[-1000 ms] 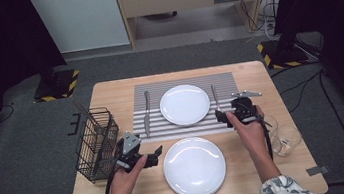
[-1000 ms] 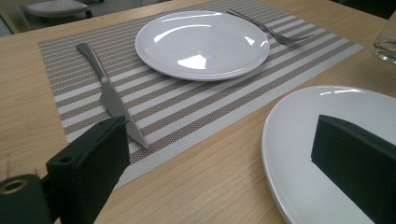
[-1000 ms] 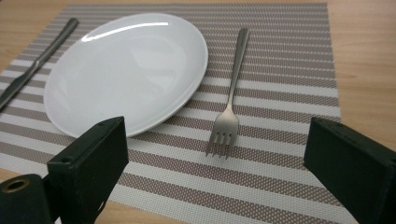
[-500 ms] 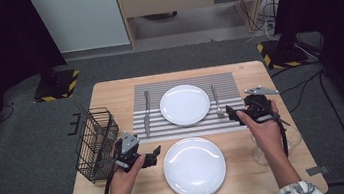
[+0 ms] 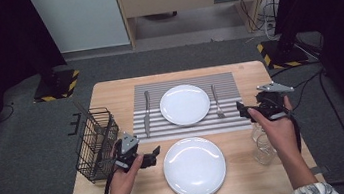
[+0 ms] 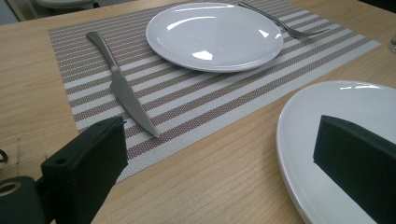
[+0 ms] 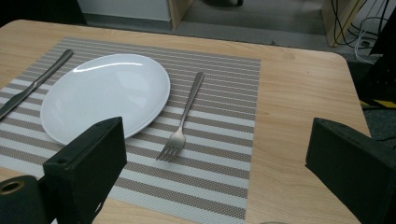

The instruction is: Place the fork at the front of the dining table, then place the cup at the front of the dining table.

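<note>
- The light wooden table (image 5: 109,92) carried everything, seen from the high view.
- A grey-and-white striped woven placemat (image 5: 154,91) lay on the far half of the table.
- A round white plate (image 5: 185,104) sat on the middle of the placemat; a second round white plate (image 5: 194,167) rested on bare wood just in front of the mat.
- A black wire basket (image 5: 96,143) stood at the table's left edge, just beside the left hand.
- The left tool (image 5: 150,159) hovered near the table between the basket and the near plate, jaws spread wide and holding nothing; in the left gripper view one jaw stood over that plate's rim.
- The right tool (image 5: 244,111) hung above the mat's right edge, jaws spread apart and empty.
- A clear glass (image 5: 262,143) stood near the table's right edge, under the right forearm.
- A steel table knife (image 6: 122,86) lay on the mat left of the far plate.
- A steel fork (image 7: 183,119) lay on the mat right of that plate, nearest the right tool, touched by neither jaw.
</note>
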A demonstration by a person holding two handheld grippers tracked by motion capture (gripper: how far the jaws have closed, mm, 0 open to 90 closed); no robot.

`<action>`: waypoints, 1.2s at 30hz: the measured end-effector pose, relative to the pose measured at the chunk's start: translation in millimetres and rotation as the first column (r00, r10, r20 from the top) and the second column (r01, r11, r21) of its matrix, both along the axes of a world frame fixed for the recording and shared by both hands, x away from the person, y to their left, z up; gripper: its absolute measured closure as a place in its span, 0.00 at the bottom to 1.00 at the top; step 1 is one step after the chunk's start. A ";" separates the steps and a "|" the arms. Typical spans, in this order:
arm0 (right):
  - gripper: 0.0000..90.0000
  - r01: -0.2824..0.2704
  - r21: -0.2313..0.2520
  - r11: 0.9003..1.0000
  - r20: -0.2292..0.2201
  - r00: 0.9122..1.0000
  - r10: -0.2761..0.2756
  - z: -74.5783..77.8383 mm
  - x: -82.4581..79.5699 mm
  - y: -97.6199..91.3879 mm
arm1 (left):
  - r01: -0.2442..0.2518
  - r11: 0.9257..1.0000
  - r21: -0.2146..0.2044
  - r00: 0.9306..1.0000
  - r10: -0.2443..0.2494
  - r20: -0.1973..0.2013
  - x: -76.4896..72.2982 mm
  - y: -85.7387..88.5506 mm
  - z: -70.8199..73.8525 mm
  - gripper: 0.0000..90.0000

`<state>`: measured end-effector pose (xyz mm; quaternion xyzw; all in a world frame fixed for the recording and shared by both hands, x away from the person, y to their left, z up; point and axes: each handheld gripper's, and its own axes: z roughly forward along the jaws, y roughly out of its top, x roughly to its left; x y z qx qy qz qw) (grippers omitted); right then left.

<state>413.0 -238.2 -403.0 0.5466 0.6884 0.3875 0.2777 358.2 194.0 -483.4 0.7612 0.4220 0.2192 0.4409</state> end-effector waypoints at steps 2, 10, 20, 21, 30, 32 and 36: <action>0.06 0.003 0.000 1.000 -0.001 1.000 -0.003 0.4 -0.3 -1.9 | 0.000 1.000 0.001 1.000 0.000 0.000 0.0 -0.1 -0.2 0.03; 0.10 0.013 -0.025 1.000 0.001 1.000 -0.013 6.1 -6.3 -22.6 | 0.003 1.000 0.003 1.000 -0.003 0.002 0.0 -0.4 -0.5 0.03; 0.14 0.013 -0.011 1.000 -0.014 1.000 -0.013 1.1 -12.3 -49.0 | 0.004 1.000 0.014 1.000 -0.004 0.003 0.0 -1.2 -1.8 0.03; 0.14 0.011 -0.012 1.000 -0.017 1.000 -0.012 0.4 -12.9 -51.0 | 0.004 1.000 0.016 1.000 -0.004 0.004 -0.1 -1.2 -1.8 0.03; 0.10 -0.005 -0.013 1.000 -0.028 1.000 0.004 -4.9 -15.8 -61.5 | 0.001 1.000 0.022 1.000 -0.001 0.005 -0.2 -2.1 -2.4 0.03; 0.11 -0.010 -0.013 1.000 -0.032 0.999 0.009 -6.6 -15.9 -63.9 | 0.001 1.000 0.024 1.000 -0.002 0.005 -0.1 -2.3 -2.8 0.03; 0.16 -0.010 -0.001 1.000 -0.043 0.999 0.010 -9.3 -15.6 -68.8 | 0.003 1.000 0.026 1.000 -0.003 0.005 -0.2 -2.5 -3.3 0.03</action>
